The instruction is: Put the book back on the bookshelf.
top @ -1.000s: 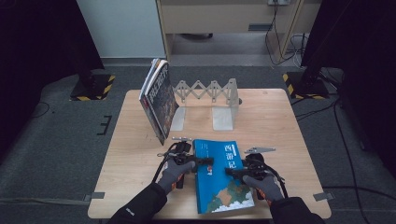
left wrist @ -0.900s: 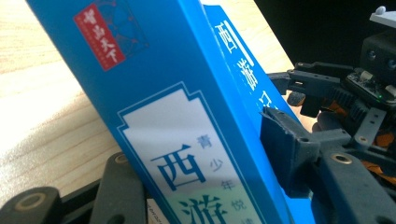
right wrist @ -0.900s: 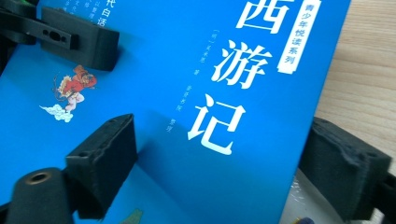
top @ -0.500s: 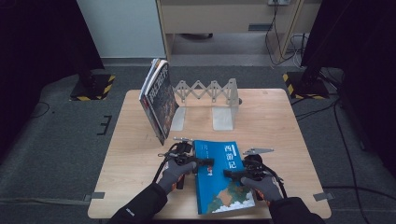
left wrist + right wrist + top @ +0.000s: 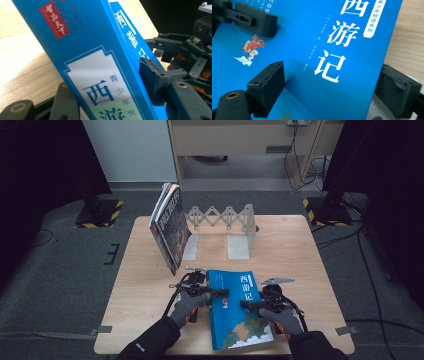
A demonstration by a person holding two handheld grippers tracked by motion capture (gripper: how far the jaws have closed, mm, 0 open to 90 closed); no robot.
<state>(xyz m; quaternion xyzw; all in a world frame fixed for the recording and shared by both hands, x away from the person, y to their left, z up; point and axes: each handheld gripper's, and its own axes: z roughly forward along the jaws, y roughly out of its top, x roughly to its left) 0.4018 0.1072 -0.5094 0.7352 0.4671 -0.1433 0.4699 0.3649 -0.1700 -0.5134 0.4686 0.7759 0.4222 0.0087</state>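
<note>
I am clamping both tongs, left (image 5: 223,293) and right (image 5: 246,304), on the stiff, slick-covered book's (image 5: 239,312) opposite edges.

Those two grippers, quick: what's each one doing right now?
Left gripper: closed on the blue book, at its spine edge.
Right gripper: closed on the same book's opposite edge.

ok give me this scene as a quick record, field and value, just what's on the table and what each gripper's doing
surface: wooden table
blue book: lies at the near edge, cover up, between both hands
left gripper: jaws clamped across the blue book's spine side, one above the cover and one beneath
right gripper: jaws closed on the blue book's opposite edge, one on the cover
bookend rack: grey metal, at the far side, slots bare
magazines: leaning tilted against the rack's left end
</note>
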